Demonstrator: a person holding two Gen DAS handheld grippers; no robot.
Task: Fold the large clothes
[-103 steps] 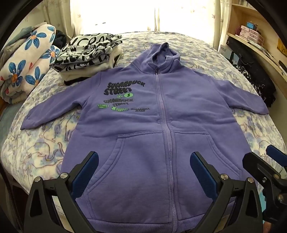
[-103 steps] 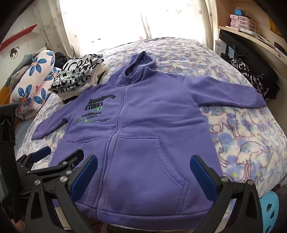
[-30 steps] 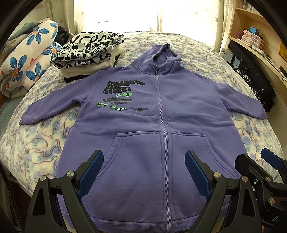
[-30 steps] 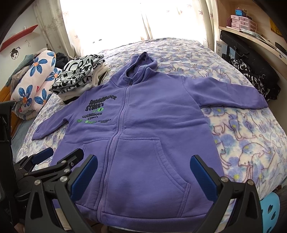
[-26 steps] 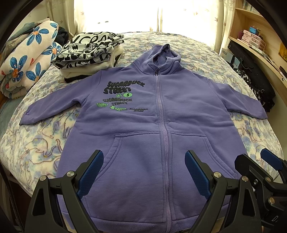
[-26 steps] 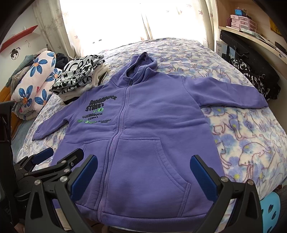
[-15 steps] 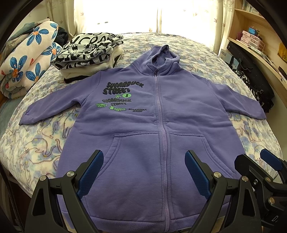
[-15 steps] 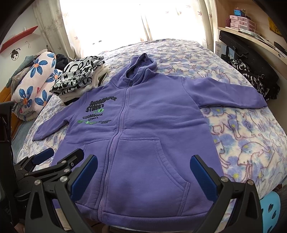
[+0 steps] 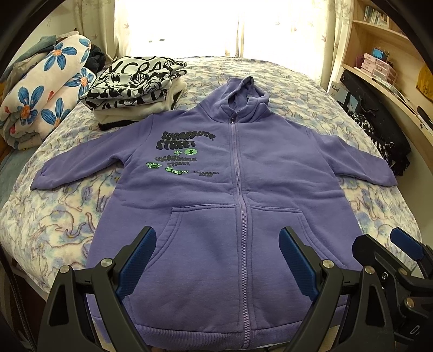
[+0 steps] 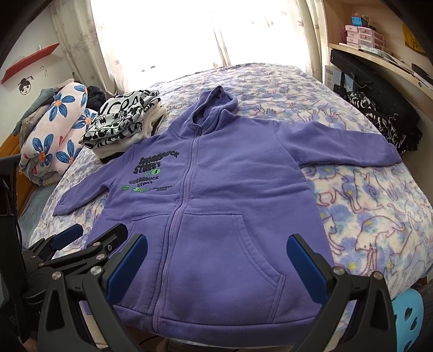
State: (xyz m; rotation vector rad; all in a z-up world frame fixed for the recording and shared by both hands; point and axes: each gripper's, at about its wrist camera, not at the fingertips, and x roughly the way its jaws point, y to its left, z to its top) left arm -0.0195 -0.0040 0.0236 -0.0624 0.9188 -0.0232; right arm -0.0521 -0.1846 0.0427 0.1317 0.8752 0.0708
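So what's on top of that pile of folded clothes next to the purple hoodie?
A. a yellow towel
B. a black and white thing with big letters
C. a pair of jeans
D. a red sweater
B: the folded pile beside the purple hoodie is topped by a black and white garment printed with large letters and cartoon shapes, with cream and dark layers under it.

Floral blanket roll (image 9: pixel 40 94), wooden shelves (image 9: pixel 384 54), blue stool (image 10: pixel 408 316), curtained window (image 9: pixel 216 24)
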